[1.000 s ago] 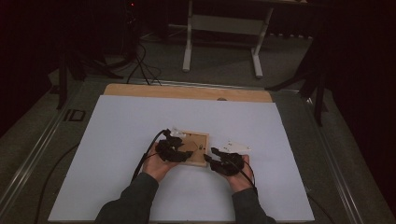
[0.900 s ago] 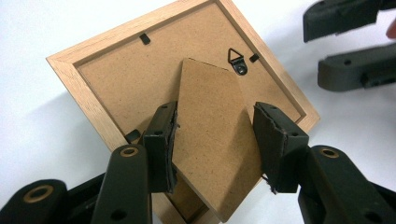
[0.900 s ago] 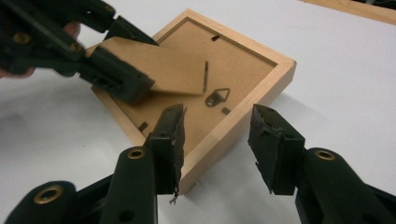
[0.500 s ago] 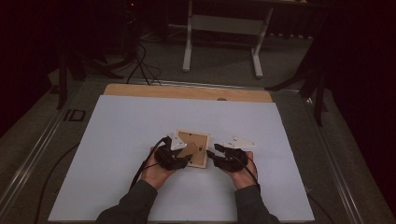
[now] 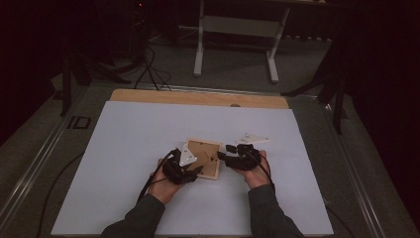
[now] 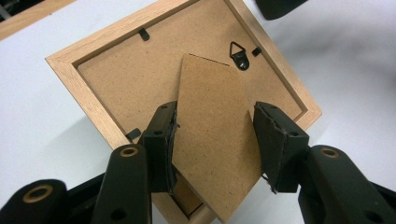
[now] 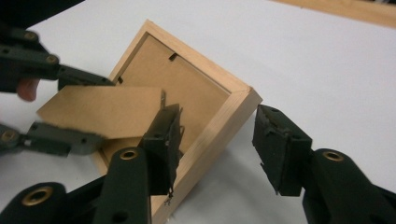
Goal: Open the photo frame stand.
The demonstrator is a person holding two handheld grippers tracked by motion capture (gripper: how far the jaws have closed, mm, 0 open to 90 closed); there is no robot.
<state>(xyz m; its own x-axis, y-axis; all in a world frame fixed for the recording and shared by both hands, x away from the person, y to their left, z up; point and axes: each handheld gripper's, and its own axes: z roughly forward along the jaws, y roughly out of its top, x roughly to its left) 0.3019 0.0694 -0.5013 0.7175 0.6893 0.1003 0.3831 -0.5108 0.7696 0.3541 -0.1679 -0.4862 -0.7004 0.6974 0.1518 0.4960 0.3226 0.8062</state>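
Observation:
A wooden picture frame point(image 5: 205, 148) lies face down on the white table, its brown backing up point(image 6: 116, 79). Its cardboard easel stand point(image 6: 210, 163) is lifted off the backing. My left gripper point(image 6: 214, 112) is shut on the stand's two side edges, as the right gripper view also shows point(image 7: 102, 112). My right gripper point(image 7: 217, 114) straddles the frame's near corner point(image 7: 233, 100). One jaw hangs over the backing and the other stands clear of the outer edge. Its jaws have just been opening and press on nothing. In the high view the left gripper point(image 5: 195, 171) and right gripper point(image 5: 223, 157) flank the frame.
The white table top point(image 5: 148, 129) has free room on all sides of the frame. A wooden strip point(image 5: 198, 98) runs along its far edge. Beyond it stand white metal legs point(image 5: 237, 39), with cables point(image 5: 148, 69) on the dark floor.
The right hand has moved a little away from the person and its jaws stand wider around the frame's corner. The left gripper still holds the stand. The frame has turned slightly.

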